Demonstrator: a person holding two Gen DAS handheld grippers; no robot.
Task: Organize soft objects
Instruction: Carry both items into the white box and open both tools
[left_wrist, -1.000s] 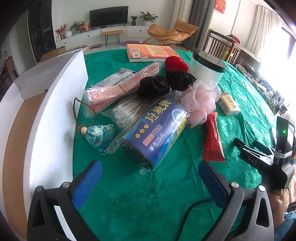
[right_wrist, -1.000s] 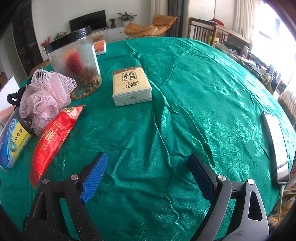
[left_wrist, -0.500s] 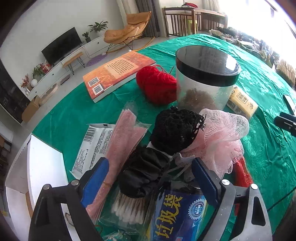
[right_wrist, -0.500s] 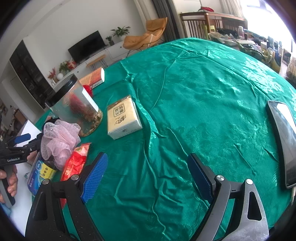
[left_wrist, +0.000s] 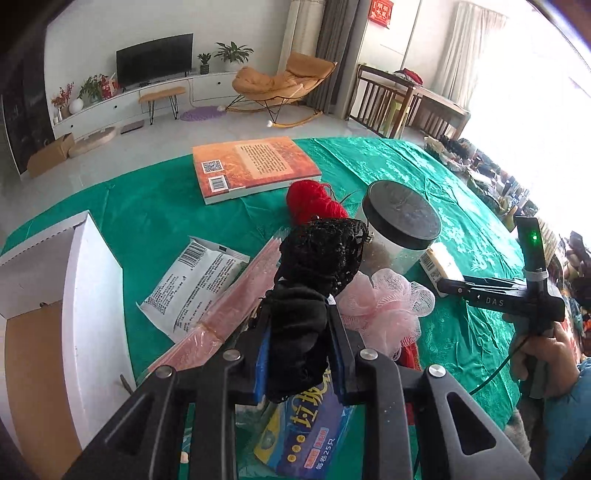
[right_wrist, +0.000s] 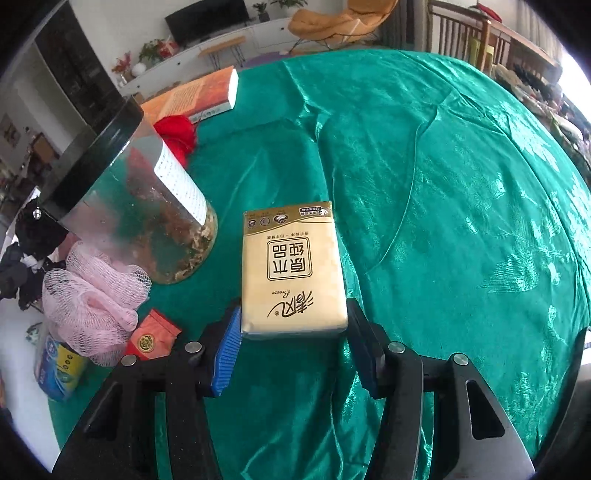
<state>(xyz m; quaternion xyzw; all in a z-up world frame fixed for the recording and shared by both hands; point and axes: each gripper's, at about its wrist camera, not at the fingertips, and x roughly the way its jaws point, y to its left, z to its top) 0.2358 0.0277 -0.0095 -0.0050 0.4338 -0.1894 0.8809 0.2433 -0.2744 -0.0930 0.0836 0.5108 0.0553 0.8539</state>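
On the green tablecloth (right_wrist: 443, 184): both grippers closing on soft items.
Left gripper (left_wrist: 299, 354) is clamped on a black cloth bundle (left_wrist: 299, 332); right gripper (right_wrist: 293, 339), just narrowed, brackets the near end of the tissue pack (right_wrist: 291, 269).

Home living rm (TV (left_wrist: 154, 59), rocking chair (left_wrist: 280, 83))

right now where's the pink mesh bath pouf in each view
Left wrist view: pink mesh pouf sits right of centre, just beyond the shut jaws, below the black-lidded jar.
Right wrist view: the pouf is at lower left, against the jar's base.
Shared landmark: the orange book at the table's far edge.
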